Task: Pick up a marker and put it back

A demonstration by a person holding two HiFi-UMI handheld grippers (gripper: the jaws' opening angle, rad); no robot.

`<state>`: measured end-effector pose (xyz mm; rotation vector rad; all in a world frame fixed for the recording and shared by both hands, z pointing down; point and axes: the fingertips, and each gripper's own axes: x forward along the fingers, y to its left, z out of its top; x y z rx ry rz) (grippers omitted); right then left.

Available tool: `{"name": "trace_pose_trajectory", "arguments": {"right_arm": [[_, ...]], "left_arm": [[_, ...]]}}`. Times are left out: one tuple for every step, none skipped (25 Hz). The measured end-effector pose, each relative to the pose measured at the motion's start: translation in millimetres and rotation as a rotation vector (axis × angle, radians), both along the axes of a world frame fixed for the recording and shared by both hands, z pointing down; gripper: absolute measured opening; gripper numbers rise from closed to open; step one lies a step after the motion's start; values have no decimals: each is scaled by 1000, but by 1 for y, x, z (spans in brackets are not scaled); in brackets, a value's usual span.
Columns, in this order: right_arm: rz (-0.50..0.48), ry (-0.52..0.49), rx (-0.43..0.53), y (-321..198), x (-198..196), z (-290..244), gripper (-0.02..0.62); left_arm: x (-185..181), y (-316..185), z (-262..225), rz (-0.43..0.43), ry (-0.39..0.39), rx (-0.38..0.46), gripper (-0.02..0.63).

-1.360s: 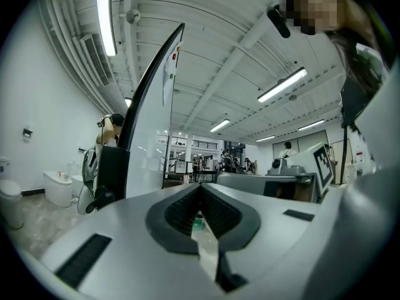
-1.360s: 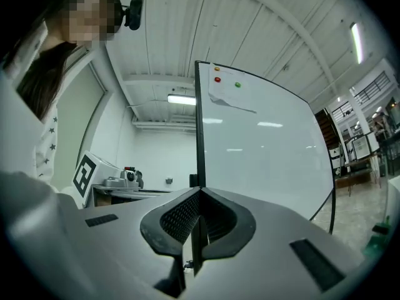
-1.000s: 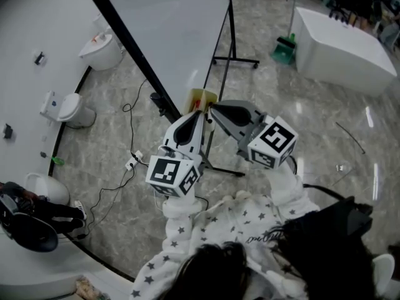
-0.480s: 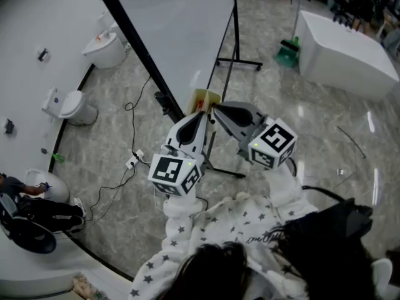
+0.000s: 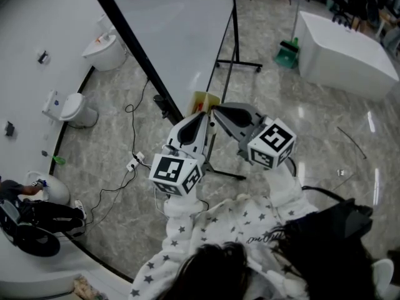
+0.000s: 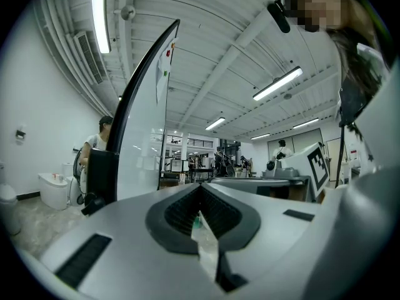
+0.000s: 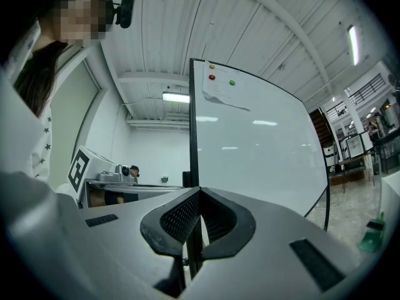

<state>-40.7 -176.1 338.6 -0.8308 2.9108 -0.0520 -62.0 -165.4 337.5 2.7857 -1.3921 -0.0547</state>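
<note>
Ahead of both pairs of fingers we list one large white whiteboard in a black frame, standing on a black floor stand. We enter the left gripper with fingers together and nothing between them that we can name. We enter the right gripper with fingers fully together and empty, its tips just beside the left's. Just beyond the tips sits a yellowish object at the board's lower edge. A small red spot lies against the left tips; we cannot tell whether it is the marker.
</note>
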Motion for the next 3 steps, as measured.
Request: {"name": "trace_pose_trajectory", "arguments": {"right_arm": [[1, 0, 0, 0, 0, 0, 6], [2, -1, 1, 0, 0, 0, 6], [3, -1, 1, 0, 0, 0, 6]], "left_arm": [[0, 0, 0, 0, -1, 0, 2], [0, 0, 0, 1, -1, 1, 2], [0, 0, 0, 1, -2, 1, 2]]}}
